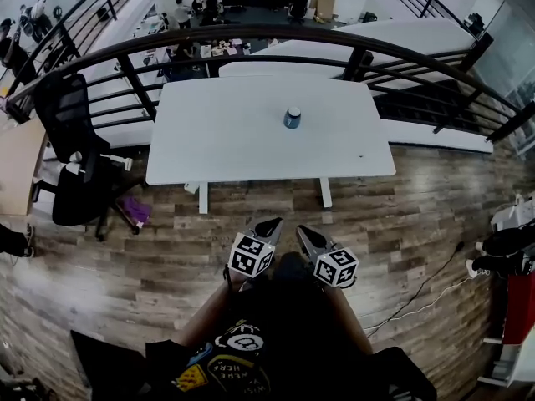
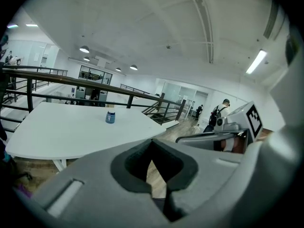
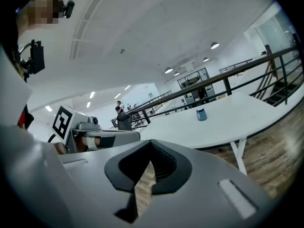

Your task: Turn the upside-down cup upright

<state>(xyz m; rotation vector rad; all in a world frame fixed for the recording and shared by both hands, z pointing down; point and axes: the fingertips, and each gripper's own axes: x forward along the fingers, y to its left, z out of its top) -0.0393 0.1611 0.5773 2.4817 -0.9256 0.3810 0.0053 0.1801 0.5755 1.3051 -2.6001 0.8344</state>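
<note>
A small blue cup (image 1: 292,118) stands upside down near the middle of the white table (image 1: 217,149), toward its far side. The same cup (image 2: 110,117) shows on the table in the left gripper view, and as a small blue cup (image 3: 201,114) in the right gripper view. My left gripper (image 1: 273,224) and right gripper (image 1: 303,232) hang side by side over the wood floor, well short of the table's near edge. Both are shut with nothing between their jaws. Each gripper view shows the other gripper's marker cube beside it.
A black railing (image 1: 276,36) curves behind the table. A black office chair (image 1: 71,157) stands at the table's left end with a purple object (image 1: 138,211) on the floor beside it. Cables (image 1: 426,295) run across the floor at the right. A person (image 2: 217,115) stands far off.
</note>
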